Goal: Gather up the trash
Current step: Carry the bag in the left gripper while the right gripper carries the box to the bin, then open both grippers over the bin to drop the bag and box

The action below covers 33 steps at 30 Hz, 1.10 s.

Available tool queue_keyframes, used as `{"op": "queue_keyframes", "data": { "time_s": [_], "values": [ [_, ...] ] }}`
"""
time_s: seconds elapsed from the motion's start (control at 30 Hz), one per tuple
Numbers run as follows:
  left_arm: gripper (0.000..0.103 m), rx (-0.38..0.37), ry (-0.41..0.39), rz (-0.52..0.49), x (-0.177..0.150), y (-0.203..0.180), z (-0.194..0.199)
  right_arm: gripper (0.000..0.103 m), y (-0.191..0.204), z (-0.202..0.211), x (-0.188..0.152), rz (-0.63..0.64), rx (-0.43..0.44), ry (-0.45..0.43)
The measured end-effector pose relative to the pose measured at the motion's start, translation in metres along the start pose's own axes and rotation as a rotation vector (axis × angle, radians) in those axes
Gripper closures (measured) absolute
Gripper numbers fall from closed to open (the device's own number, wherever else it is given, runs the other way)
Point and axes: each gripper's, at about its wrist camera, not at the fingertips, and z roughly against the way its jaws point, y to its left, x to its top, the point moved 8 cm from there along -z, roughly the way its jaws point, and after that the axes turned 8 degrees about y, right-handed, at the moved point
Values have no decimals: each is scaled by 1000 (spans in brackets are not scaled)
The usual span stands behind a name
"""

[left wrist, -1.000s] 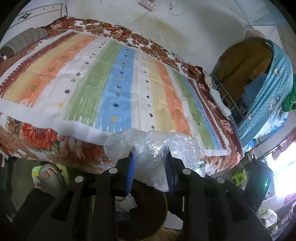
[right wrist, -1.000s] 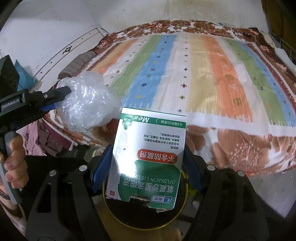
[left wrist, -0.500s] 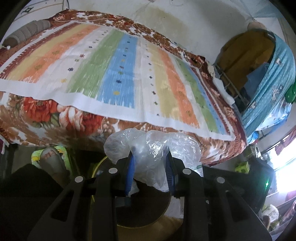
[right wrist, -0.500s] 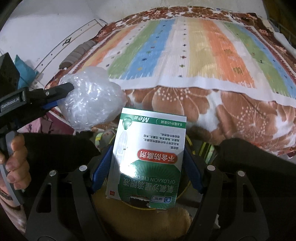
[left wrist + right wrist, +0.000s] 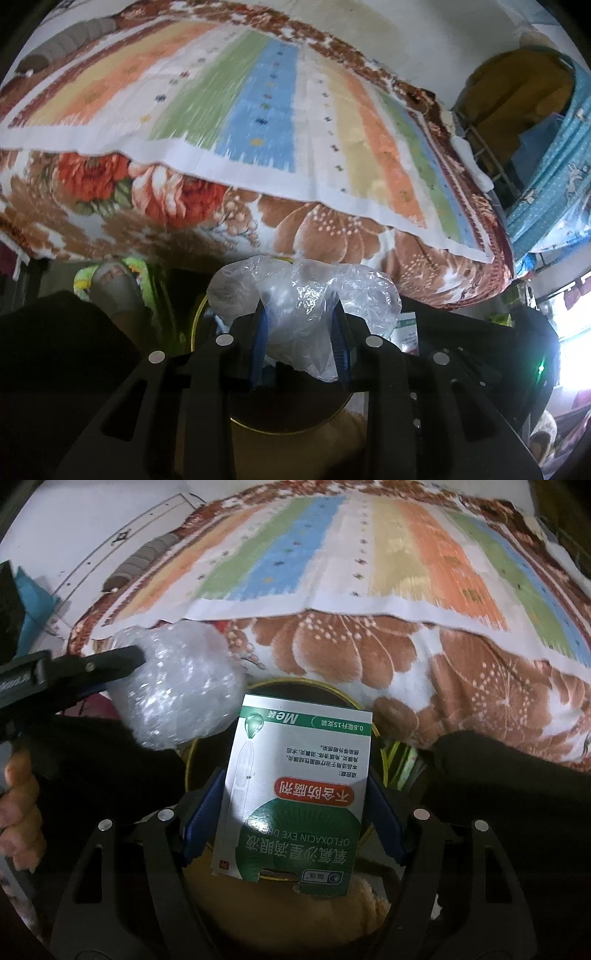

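My left gripper (image 5: 300, 325) is shut on a crumpled clear plastic wrap (image 5: 303, 295) and holds it over a dark round bin with a yellow rim (image 5: 295, 424). In the right wrist view the wrap (image 5: 181, 690) shows at the left, clamped by the left gripper's fingers (image 5: 110, 664). My right gripper (image 5: 295, 797) is shut on a white and green eye-drop box (image 5: 299, 775) and holds it above the same bin (image 5: 314, 685), close beside the wrap.
A bed with a striped cover over a floral blanket (image 5: 258, 122) fills the background, its edge just beyond the bin. A foot in a slipper (image 5: 114, 288) stands left of the bin. A blue curtained wardrobe (image 5: 535, 129) stands at the right.
Both grippers have moved down and back from the bed top toward the floor. The bin's rim has come into view under them. Both holds are unchanged.
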Motion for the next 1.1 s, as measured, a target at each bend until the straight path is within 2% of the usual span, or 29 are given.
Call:
{"op": "queue_keyframes", "data": {
  "time_s": [0.1,0.17,0.2,0.23,0.43,0.5,0.73,0.87,0.93,1.1],
  "values": [
    [70,-11,46,46,-3,6,-14,32,-7,-18,-3,-58,17,62],
    [61,-29,89,71,-5,7,-25,24,-8,-30,-4,-98,64,104],
    [51,-45,105,79,-5,6,-29,19,-9,-34,-5,-110,74,116],
    [47,-57,107,87,-5,6,-30,18,-9,-36,-5,-116,77,123],
    [43,-41,81,62,-3,2,-24,16,-6,-30,-5,-108,84,100],
    [41,-16,64,22,-3,-1,-18,15,-5,-21,-4,-102,94,78],
    [20,68,-20,-178,-11,-16,14,12,-3,12,-4,-36,75,-24],
    [12,67,-59,-218,-22,-15,26,9,-2,40,-6,20,46,-120],
    [6,64,-94,-239,-29,-17,34,9,-1,55,-11,47,5,-181],
    [6,41,-168,-251,-50,-15,53,9,9,84,-32,120,-29,-276]
  ]
}}
